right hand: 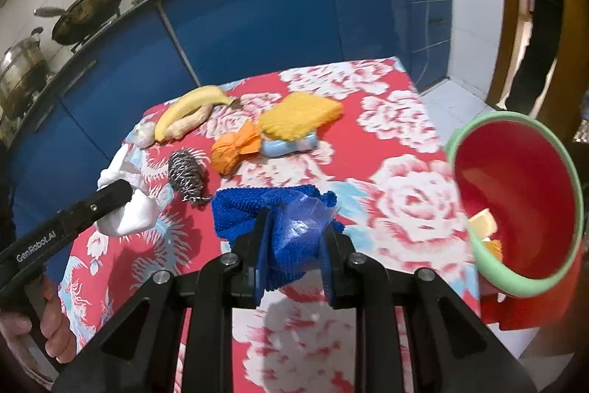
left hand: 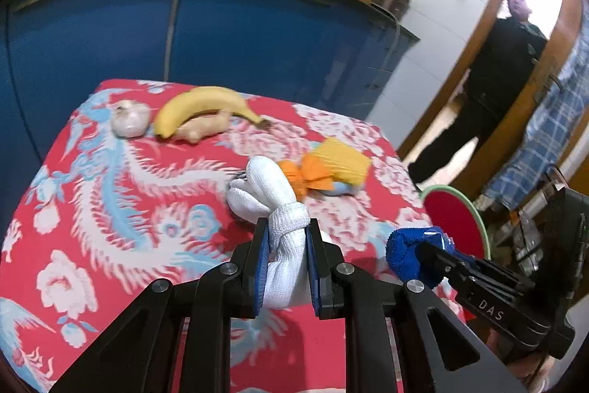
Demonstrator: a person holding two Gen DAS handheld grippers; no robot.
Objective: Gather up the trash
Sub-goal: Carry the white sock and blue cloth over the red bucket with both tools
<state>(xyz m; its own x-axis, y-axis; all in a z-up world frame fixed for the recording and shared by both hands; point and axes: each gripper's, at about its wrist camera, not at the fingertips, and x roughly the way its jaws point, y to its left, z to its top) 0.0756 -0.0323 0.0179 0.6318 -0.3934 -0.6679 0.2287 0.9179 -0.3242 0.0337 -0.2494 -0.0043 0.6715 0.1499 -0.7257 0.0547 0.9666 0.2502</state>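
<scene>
My left gripper (left hand: 288,227) is shut on a knotted white cloth bundle (left hand: 270,197), held just above the red floral table (left hand: 110,209); the bundle also shows in the right wrist view (right hand: 129,209). My right gripper (right hand: 294,227) is shut on a blue knitted cloth (right hand: 257,209) with a scrap of clear plastic (right hand: 305,212) on it. The red bin with a green rim (right hand: 515,201) stands at the table's right edge, tilted toward me, with yellow scraps inside. An orange crumpled wrapper (right hand: 232,150), a yellow sponge (right hand: 298,115) and a steel scourer (right hand: 186,174) lie mid-table.
A banana (left hand: 206,105), a ginger root (left hand: 198,131) and a garlic bulb (left hand: 130,118) lie at the table's far side. Blue kitchen cabinets (left hand: 239,24) stand behind. A person (left hand: 493,83) stands in the doorway at the right.
</scene>
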